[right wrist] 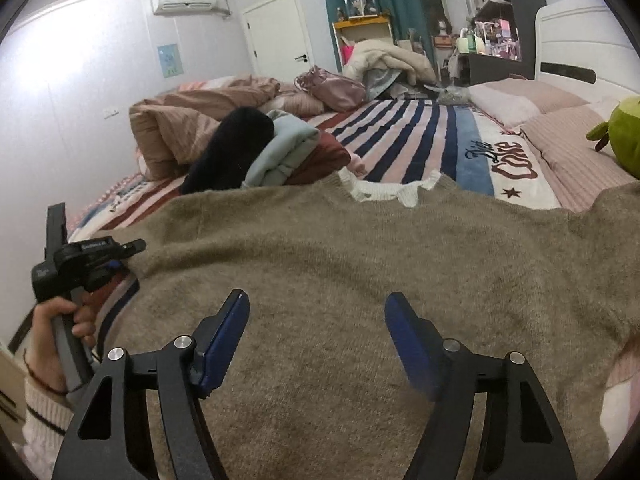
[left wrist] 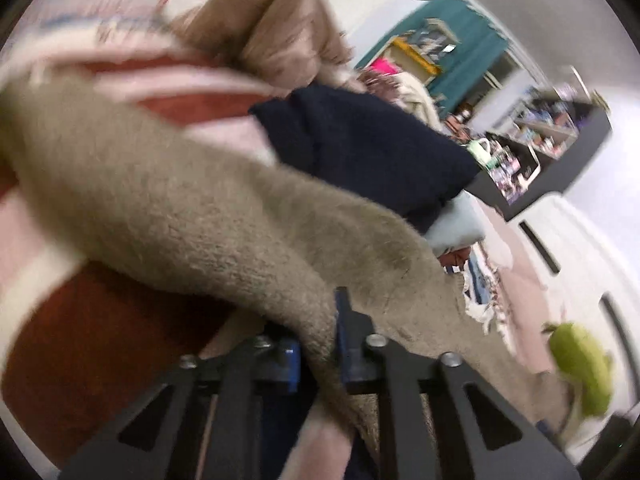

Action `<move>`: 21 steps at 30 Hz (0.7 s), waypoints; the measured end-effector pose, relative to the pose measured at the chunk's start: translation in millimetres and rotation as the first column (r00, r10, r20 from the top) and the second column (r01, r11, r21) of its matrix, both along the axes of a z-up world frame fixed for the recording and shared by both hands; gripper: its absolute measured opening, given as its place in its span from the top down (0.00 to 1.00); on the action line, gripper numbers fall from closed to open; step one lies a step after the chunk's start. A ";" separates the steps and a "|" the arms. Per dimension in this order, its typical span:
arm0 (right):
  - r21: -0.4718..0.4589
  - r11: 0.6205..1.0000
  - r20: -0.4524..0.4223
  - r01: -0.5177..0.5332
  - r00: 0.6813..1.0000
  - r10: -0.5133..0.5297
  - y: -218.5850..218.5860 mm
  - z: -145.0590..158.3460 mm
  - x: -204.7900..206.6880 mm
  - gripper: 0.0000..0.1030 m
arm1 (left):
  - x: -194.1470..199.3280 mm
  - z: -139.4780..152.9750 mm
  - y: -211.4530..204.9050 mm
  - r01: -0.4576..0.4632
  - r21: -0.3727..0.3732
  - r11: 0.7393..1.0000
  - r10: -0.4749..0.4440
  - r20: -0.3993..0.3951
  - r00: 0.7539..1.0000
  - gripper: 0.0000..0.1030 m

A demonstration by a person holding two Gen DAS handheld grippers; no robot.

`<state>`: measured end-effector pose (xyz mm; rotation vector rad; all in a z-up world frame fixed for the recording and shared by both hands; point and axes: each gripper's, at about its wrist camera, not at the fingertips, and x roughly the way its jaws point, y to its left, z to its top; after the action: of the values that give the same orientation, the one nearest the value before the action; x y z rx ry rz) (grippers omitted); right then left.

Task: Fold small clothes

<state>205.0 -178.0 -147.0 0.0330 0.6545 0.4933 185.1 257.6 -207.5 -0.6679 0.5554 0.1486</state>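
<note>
One taupe sweater (right wrist: 340,264) lies spread on the striped bedspread (right wrist: 420,136), its white frilled collar (right wrist: 384,190) at the far edge. Right gripper (right wrist: 316,340): jaws spread, over the sweater's near part. Left gripper (left wrist: 320,344): jaws pinching a sweater fold; this view is blurred. Three folded garments (right wrist: 272,148) are stacked far left, with open bedspread to their right. One green plush (right wrist: 620,132) is cut off at right.
</note>
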 end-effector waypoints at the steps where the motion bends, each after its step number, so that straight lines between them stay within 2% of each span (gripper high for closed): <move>1: 0.006 1.000 0.007 0.000 1.000 0.000 -3.2 0.9 -1.0 0.35 | 0.0 8.2 -7.2 0.003 0.058 0.998 -0.004 0.022 1.000 0.91; 2: 0.011 1.000 0.012 0.001 1.000 -0.001 -5.3 2.1 -1.1 0.35 | -0.3 22.9 -23.4 0.024 0.171 0.985 -0.034 0.057 0.998 0.91; 3: 0.019 1.000 0.016 0.002 1.000 -0.002 -8.7 2.7 -1.8 0.35 | -0.1 32.2 -36.5 0.047 0.246 0.968 -0.069 0.080 0.994 0.91; 5: 0.043 0.999 0.019 0.001 1.000 -0.002 -16.7 4.3 -3.2 0.35 | -3.1 49.5 -68.0 0.114 0.387 0.915 -0.172 0.118 0.978 0.91; 6: 0.060 0.998 0.019 0.002 1.000 -0.003 -22.6 4.2 -4.7 0.35 | -3.2 56.7 -88.2 0.177 0.440 0.881 -0.251 0.117 0.961 0.91; 7: 0.074 0.997 0.018 0.004 1.000 -0.005 -27.7 3.8 -5.7 0.35 | -1.5 59.4 -103.1 0.243 0.459 0.855 -0.319 0.096 0.943 0.91; 8: 0.093 0.996 0.016 0.007 1.000 -0.009 -35.4 3.3 -7.0 0.35 | 5.1 58.4 -124.3 0.345 0.471 0.812 -0.412 0.042 0.910 0.91; 9: 0.105 0.994 0.016 0.012 1.000 -0.014 -41.7 3.0 -9.0 0.35 | 10.2 54.3 -137.9 0.419 0.463 0.781 -0.472 -0.001 0.882 0.91; 10: 0.114 0.993 0.018 0.016 1.000 -0.018 -47.0 2.9 -10.8 0.35 | 18.2 44.7 -154.5 0.512 0.428 0.745 -0.541 -0.063 0.839 0.91; 12: 0.139 0.990 0.027 0.029 0.999 -0.033 -62.8 3.7 -17.2 0.35 | 32.4 23.0 -174.8 0.612 0.347 0.711 -0.596 -0.164 0.786 0.90; 13: 0.148 0.988 0.028 0.036 0.999 -0.040 -67.3 4.1 -19.7 0.34 | 41.0 7.5 -183.9 0.643 0.303 0.703 -0.601 -0.231 0.765 0.89; 14: 0.163 0.986 0.028 0.041 0.999 -0.047 -74.1 4.5 -22.1 0.34 | 47.2 -6.1 -190.6 0.644 0.280 0.712 -0.578 -0.287 0.764 0.87; 15: 0.179 0.983 0.024 0.044 0.999 -0.049 -81.5 4.7 -24.5 0.34 | 46.6 -7.6 -192.6 0.620 0.286 0.731 -0.555 -0.278 0.784 0.88; 16: 0.190 0.981 0.020 0.046 0.998 -0.051 -86.4 5.1 -26.1 0.34 | 44.8 -3.5 -190.0 0.602 0.256 0.756 -0.550 -0.250 0.797 0.78; 17: 0.201 0.978 0.020 0.052 0.998 -0.057 -93.3 6.3 -29.1 0.34 | 44.4 -0.5 -188.3 0.603 0.227 0.765 -0.557 -0.237 0.796 0.63; 18: 0.206 0.977 0.021 0.055 0.998 -0.061 -97.4 7.4 -30.8 0.34 | 43.1 5.0 -184.8 0.603 0.190 0.775 -0.566 -0.215 0.796 0.55; 20: 0.215 0.975 0.022 0.055 0.998 -0.062 -103.1 9.6 -35.4 0.27 | 32.0 17.3 -179.0 0.595 0.143 0.791 -0.576 -0.153 0.803 0.29; 21: 0.219 0.974 0.018 0.054 0.998 -0.059 -104.7 10.6 -36.5 0.24 | 25.8 23.6 -174.7 0.589 0.120 0.799 -0.579 -0.112 0.808 0.23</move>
<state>168.6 -282.7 -136.4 0.2521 0.5714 0.5083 210.9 82.9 -183.8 -0.3188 0.7886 -0.3715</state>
